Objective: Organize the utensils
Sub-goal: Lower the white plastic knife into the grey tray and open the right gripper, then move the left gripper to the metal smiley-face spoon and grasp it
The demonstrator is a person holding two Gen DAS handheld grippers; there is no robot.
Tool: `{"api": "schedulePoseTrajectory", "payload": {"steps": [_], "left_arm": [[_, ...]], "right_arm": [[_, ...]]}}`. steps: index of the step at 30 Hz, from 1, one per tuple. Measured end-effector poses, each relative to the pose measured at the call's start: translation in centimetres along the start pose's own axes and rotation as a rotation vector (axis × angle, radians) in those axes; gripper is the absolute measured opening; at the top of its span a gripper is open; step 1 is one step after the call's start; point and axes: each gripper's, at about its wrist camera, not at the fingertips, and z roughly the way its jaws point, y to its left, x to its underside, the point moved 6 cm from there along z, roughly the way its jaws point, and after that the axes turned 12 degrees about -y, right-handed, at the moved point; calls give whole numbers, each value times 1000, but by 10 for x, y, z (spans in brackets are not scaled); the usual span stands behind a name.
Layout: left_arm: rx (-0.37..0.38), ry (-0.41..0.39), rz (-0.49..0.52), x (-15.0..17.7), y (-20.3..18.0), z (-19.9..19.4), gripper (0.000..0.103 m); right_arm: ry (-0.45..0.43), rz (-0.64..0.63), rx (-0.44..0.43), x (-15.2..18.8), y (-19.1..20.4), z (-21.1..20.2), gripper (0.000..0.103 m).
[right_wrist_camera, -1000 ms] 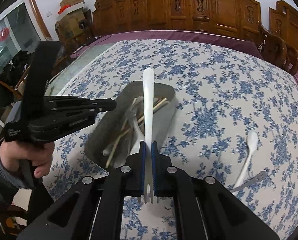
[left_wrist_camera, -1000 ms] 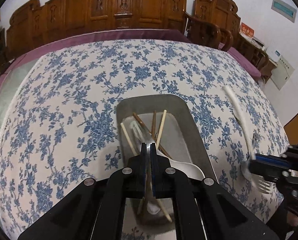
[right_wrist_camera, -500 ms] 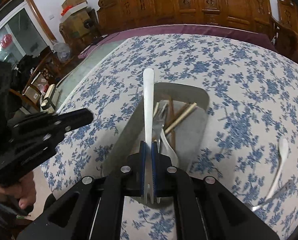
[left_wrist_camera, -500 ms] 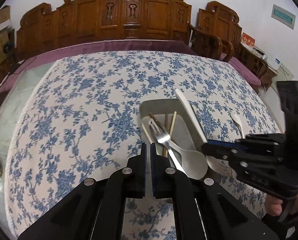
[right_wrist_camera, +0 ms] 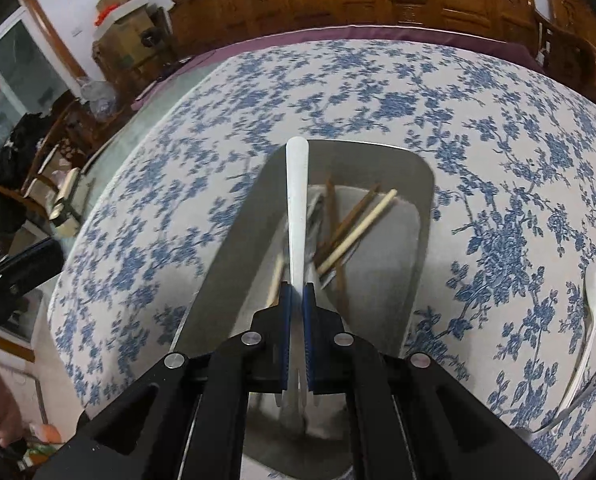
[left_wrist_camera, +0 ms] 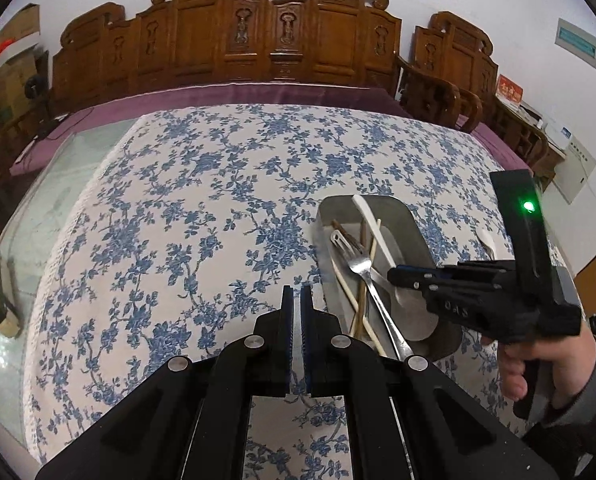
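A person's right gripper (right_wrist_camera: 297, 292), jaws clamped on a white plastic fork (right_wrist_camera: 296, 200), holds it lengthwise over a grey metal tray (right_wrist_camera: 414, 184) on a table covered in a blue-flowered cloth (right_wrist_camera: 378, 92). The fork's tines point back toward the camera and its handle reaches out past the tray's far rim. In the tray lie wooden chopsticks (right_wrist_camera: 358, 228), a metal fork (left_wrist_camera: 362, 268) and a white spoon (left_wrist_camera: 412, 308). The left gripper (left_wrist_camera: 296, 300), jaws pressed together with nothing between them, hangs over bare cloth just left of the tray. To the right of the tray, on the cloth, a second white plastic utensil (right_wrist_camera: 592, 320) lies touching a metal one (right_wrist_camera: 594, 380). Carved wooden chairs (left_wrist_camera: 273, 36) stand beyond the tray, at the table's far side.
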Motion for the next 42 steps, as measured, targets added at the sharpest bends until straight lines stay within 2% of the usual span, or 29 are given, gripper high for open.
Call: {"api": "schedulePoseTrajectory", "payload": {"steps": [6,13,22,24,26,27,30,32,35,42], "left_arm": [[2,4,-6,2,0,1,2],[1,-1,-11,2,-4,1,2],[24,-15,-3,-5,-22,-4,3],[34,-17,2,-6,-29,-4,8],[47,-18,11,-7,-38,-4,13],[53,-19,17,-7,-42,-4,14],[74,-16,28,-7,-57,-2,16],[90,-14,36,-7,-69,0,22],[120,-4,51,-5,-89,4,24],[191,28,93,7,-140,15,29]], "right_arm": [[10,10,21,-1,-9,7,8],[-6,14,-29,0,-5,-1,10],[-80,-18,-43,0,-14,-51,10],[-103,-21,-35,5,-23,-72,12],[-121,-19,-22,10,-34,-90,25],[-133,-17,-10,14,-42,-101,27],[-150,-11,25,25,-61,-124,28],[-158,0,50,34,-77,-140,28],[-154,18,88,51,-101,-160,38],[-127,87,174,85,-153,-171,40]]}}
